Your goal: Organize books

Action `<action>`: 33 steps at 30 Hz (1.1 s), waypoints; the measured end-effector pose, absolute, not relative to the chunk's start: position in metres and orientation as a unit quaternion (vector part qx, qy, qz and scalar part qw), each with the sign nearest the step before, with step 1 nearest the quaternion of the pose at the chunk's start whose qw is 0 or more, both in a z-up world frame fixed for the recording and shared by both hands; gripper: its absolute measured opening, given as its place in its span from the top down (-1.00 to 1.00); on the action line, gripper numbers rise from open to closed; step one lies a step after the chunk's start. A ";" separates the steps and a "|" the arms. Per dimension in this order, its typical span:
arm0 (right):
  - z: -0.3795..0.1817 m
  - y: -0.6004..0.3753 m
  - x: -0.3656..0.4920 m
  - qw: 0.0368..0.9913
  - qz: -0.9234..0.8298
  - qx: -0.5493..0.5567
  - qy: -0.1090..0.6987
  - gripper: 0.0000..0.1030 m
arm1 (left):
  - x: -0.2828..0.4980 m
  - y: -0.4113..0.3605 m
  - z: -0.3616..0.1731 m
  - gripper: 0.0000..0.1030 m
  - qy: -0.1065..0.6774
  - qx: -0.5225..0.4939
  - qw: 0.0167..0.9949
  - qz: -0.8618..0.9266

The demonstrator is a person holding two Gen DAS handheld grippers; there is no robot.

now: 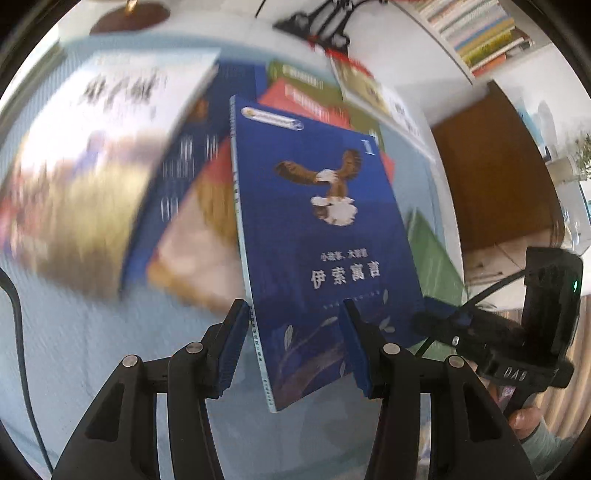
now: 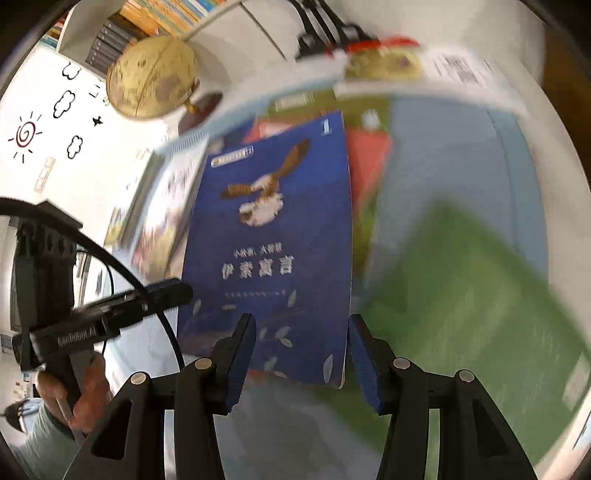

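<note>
A blue book with an eagle on its cover [image 1: 325,221] hangs tilted above the table, sharp against the blurred background. My left gripper [image 1: 293,310] is shut on its lower spine corner, with one pad at the spine and the other on the cover. In the right wrist view the same blue book [image 2: 273,229] sits in my right gripper [image 2: 302,319], which is shut on the opposite lower corner at the page edge. Each view shows the other gripper at the far side of the book: right gripper [image 1: 443,321], left gripper [image 2: 173,290].
A loose pile of books [image 1: 177,177] lies on the light blue tablecloth [image 1: 92,350] behind the held book, with a red book [image 1: 295,99] among them. A green book [image 2: 461,295] lies lower right. A globe [image 2: 151,77] and a filled bookshelf [image 1: 476,33] stand beyond. A black cable [image 1: 14,314] runs at left.
</note>
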State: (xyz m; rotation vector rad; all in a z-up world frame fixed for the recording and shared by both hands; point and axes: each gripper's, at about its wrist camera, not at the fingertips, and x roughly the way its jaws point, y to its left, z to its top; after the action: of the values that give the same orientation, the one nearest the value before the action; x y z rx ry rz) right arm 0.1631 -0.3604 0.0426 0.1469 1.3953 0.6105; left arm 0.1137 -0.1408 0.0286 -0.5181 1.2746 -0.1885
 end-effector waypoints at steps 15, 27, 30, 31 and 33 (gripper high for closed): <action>0.031 -0.352 0.124 0.757 0.261 -0.031 0.599 0.03 | 0.089 -0.169 0.010 0.10 0.588 -0.204 0.782 -0.045; 0.028 -0.375 0.123 0.757 0.264 0.052 0.596 0.00 | 0.071 -0.155 0.031 0.15 0.521 -0.349 0.766 -0.143; 0.028 -0.380 0.123 0.756 0.261 0.076 0.595 0.00 | 0.071 -0.171 0.012 0.64 0.550 -0.325 0.758 -0.135; 0.028 -0.380 0.122 0.756 0.259 0.080 0.595 0.00 | 0.071 -0.175 0.008 0.73 0.552 -0.321 0.758 -0.131; 0.028 -0.381 0.120 0.756 0.255 0.086 0.597 0.00 | 0.072 -0.179 0.002 0.76 0.553 -0.329 0.756 -0.124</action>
State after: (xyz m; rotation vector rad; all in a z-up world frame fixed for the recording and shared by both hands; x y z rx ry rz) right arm 0.1197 -0.3809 0.0284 0.1881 1.3015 0.5566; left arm 0.0718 -0.1787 0.0023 -0.7168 1.2059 -0.2700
